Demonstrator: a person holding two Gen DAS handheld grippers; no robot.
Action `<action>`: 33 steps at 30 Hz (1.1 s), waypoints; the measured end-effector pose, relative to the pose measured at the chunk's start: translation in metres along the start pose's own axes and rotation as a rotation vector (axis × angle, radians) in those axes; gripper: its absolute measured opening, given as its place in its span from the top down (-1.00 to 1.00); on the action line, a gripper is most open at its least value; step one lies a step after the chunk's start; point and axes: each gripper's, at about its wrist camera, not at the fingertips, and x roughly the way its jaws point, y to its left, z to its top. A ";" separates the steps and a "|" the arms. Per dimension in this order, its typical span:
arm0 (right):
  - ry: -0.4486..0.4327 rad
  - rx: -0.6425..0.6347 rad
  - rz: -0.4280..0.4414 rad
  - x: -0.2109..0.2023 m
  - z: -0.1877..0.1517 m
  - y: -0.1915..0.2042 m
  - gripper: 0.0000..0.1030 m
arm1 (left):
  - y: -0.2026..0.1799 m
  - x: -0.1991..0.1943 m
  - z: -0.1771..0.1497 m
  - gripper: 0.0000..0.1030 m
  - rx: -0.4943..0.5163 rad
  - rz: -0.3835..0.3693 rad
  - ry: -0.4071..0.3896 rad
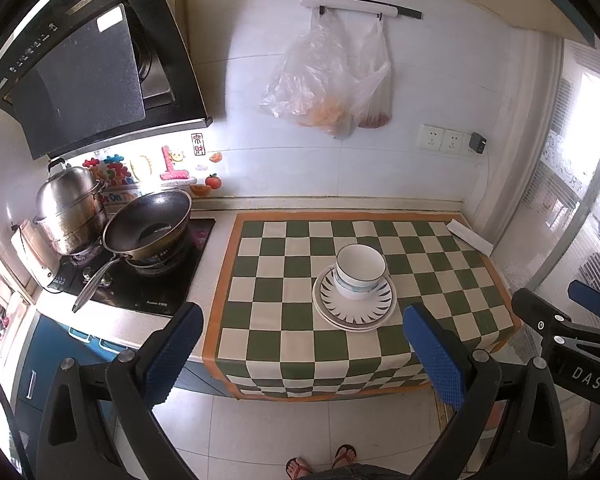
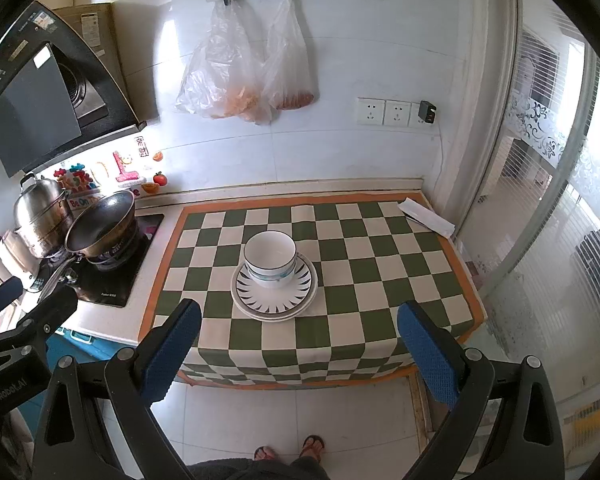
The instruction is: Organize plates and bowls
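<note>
Both tongs held back off the near edge of the table [image 1: 216, 248], above the floor, nothing in either.

Left tongs [image 1: 304, 354]: released, jaws spread wide, blue pads apart. Right tongs [image 2: 298, 350]: same, released and wide. Each wrist view catches the other tool at its edge: my right tongs at the right of the left view, my left tongs at the left of the right view.

Task stack sits roughly mid-table on the green-and-white checkered cloth [image 2: 340, 288]:
- stacked plates [image 2: 274, 286], at least two, top one with a dark spiked rim pattern; lower plate's rim shows on the near side
- stacked white bowls [image 2: 271, 258] upright on the plates, set toward the far side of the top plate; blue band near the base. Looks like two nested, can't say for sure.

From the left view the same plates [image 1: 354, 300] and bowls [image 1: 360, 272] sit right of centre between my jaws, well apart from both pads.

Rest:
- gas stove [image 1: 140, 280] left of the cloth, with a dark wok [image 1: 148, 224] and a steel steamer pot [image 1: 68, 208] beyond it to the left
- range hood [image 1: 80, 64] above
- two clear plastic bags [image 2: 248, 68] hanging from a wall rail, orange and reddish contents
- white paper slip [image 2: 426, 216] at the far right corner of the cloth
- wall sockets [image 2: 396, 112], one with a black plug

My sandalled feet [image 2: 290, 450] on the floor tiles near the table.
</note>
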 end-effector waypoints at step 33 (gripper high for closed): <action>-0.001 0.004 -0.001 0.007 0.001 0.008 -0.95 | 0.006 0.009 0.008 -0.99 -0.001 -0.010 -0.002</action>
